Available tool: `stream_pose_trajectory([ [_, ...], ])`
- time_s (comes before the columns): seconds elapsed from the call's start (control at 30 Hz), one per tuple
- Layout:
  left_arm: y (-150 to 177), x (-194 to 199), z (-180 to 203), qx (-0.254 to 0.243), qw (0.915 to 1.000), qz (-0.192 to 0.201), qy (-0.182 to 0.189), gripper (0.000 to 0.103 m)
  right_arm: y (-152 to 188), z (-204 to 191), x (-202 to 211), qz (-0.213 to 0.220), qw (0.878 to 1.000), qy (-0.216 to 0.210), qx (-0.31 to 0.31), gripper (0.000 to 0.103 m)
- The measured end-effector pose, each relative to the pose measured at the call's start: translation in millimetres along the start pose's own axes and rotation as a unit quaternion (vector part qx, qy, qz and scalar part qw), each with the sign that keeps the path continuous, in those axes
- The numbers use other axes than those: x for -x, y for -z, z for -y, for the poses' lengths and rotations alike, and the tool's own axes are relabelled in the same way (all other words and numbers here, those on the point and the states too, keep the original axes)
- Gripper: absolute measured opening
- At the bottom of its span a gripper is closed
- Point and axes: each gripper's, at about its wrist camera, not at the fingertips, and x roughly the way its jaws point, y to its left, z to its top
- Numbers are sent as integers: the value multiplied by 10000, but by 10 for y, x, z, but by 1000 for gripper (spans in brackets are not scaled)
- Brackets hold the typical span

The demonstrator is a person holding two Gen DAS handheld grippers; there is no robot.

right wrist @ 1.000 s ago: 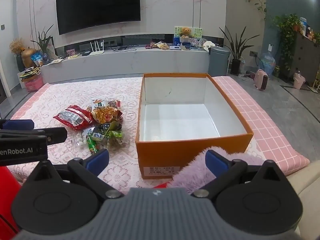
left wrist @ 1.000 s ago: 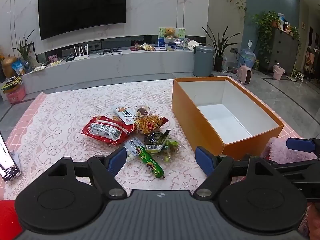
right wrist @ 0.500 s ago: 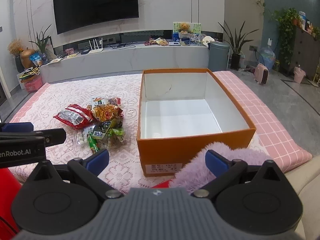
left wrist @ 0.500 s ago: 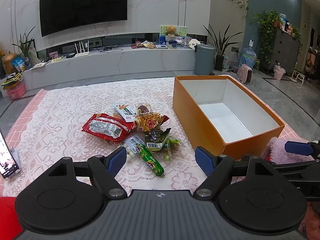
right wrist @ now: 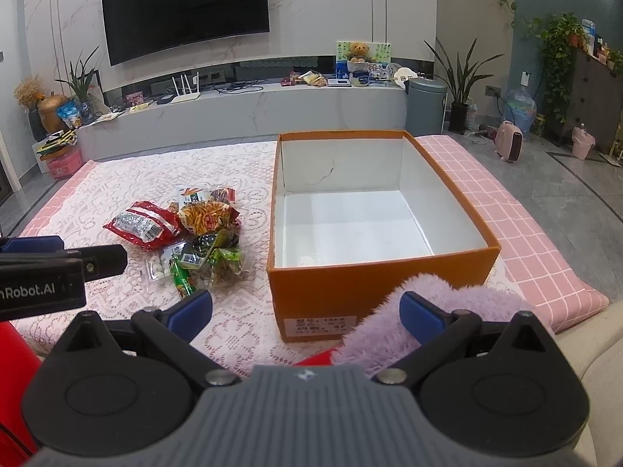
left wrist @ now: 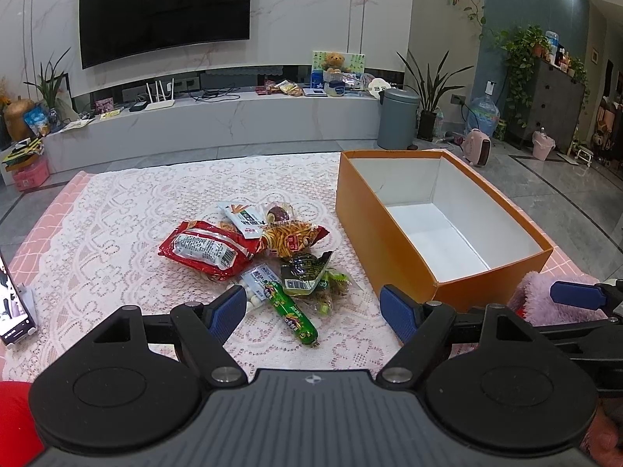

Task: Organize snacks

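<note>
A pile of snack packets (left wrist: 268, 251) lies on the lace tablecloth, left of an open, empty orange box (left wrist: 436, 225). The pile holds a red packet (left wrist: 206, 249), an orange crisps packet (left wrist: 292, 237) and a green stick packet (left wrist: 292, 313). My left gripper (left wrist: 313, 311) is open and empty, hovering just short of the pile, over the green stick. My right gripper (right wrist: 305, 311) is open and empty, before the box's near wall (right wrist: 373, 284). The pile also shows in the right wrist view (right wrist: 187, 233), at the left.
A fluffy lilac sleeve (right wrist: 409, 311) lies by the right gripper. A phone (left wrist: 15, 307) stands at the table's left edge. The pink checked cloth (right wrist: 545, 241) ends at the table's right edge. A TV console (left wrist: 218, 124) and bin (left wrist: 397, 118) stand beyond the table.
Both views have shifted slightly; the pile and box sit a little farther ahead. Both grippers stay open and empty.
</note>
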Motion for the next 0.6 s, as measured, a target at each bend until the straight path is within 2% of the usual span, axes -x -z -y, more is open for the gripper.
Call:
stream_pose_trajectory([
  [0.6, 18, -12, -31, 60, 10000, -34, -2, 91, 3, -7, -15, -23, 10000, 28, -23, 100],
])
